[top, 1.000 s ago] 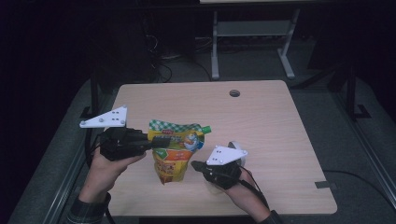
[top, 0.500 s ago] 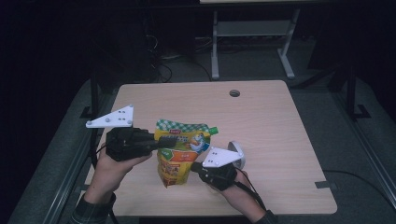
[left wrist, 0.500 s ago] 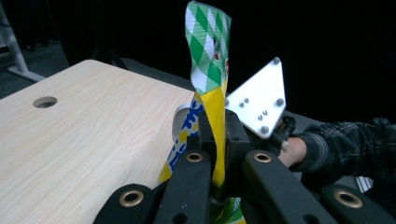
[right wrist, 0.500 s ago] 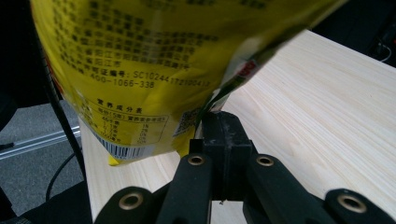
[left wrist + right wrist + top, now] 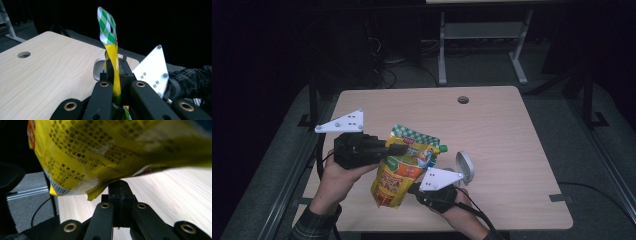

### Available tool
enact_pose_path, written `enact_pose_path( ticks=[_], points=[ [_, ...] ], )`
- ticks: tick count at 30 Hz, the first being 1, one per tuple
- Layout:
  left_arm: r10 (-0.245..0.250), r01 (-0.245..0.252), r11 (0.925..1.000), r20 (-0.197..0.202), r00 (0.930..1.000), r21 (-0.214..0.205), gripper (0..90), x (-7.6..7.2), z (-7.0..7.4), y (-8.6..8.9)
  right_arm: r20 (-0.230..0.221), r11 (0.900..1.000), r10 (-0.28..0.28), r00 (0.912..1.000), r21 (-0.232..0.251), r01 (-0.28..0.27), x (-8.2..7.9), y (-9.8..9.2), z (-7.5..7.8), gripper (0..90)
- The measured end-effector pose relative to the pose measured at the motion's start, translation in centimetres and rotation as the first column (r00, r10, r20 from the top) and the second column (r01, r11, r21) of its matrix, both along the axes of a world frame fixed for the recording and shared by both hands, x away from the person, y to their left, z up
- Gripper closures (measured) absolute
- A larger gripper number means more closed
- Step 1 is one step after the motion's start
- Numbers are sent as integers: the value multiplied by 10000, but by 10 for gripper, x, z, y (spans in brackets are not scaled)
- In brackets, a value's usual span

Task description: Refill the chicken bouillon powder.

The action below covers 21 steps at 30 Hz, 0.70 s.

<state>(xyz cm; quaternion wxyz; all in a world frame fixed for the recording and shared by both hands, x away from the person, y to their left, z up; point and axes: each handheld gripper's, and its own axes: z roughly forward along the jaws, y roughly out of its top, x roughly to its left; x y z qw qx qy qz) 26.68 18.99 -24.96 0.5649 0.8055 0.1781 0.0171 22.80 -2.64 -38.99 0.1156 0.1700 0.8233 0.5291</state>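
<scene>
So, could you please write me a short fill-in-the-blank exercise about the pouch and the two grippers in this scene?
1. The left gripper is shut on the yellow pouch just below its green-and-white ____ top.
2. The pouch is held above a light ____ table.
3. The right gripper has its jaws ____, under the pouch's lower edge.
4. Near the table's far edge is a round ____.

Missing words: checked; wooden; shut; hole

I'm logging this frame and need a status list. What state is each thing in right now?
Yellow pouch: lifted off the table, held near its green checked top, hanging tilted.
Left gripper: shut on the pouch's upper edge.
Right gripper: shut, just under the pouch's bottom edge; a grip cannot be told.
White bowl: resting on the table by the right hand.
</scene>
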Motion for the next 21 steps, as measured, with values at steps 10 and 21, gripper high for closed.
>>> enact_pose_path(
  ticks=[10,21],
  points=[
    [-170,174,9995,-127,9998,281,900,6,-9,-14,13,9991,400,9992,114,-401,-4,7,-9,900],
    [-241,272,9971,-449,9987,714,900,15,-23,-29,-156,9968,747,9971,310,-742,-9,12,-18,900]
  ],
)
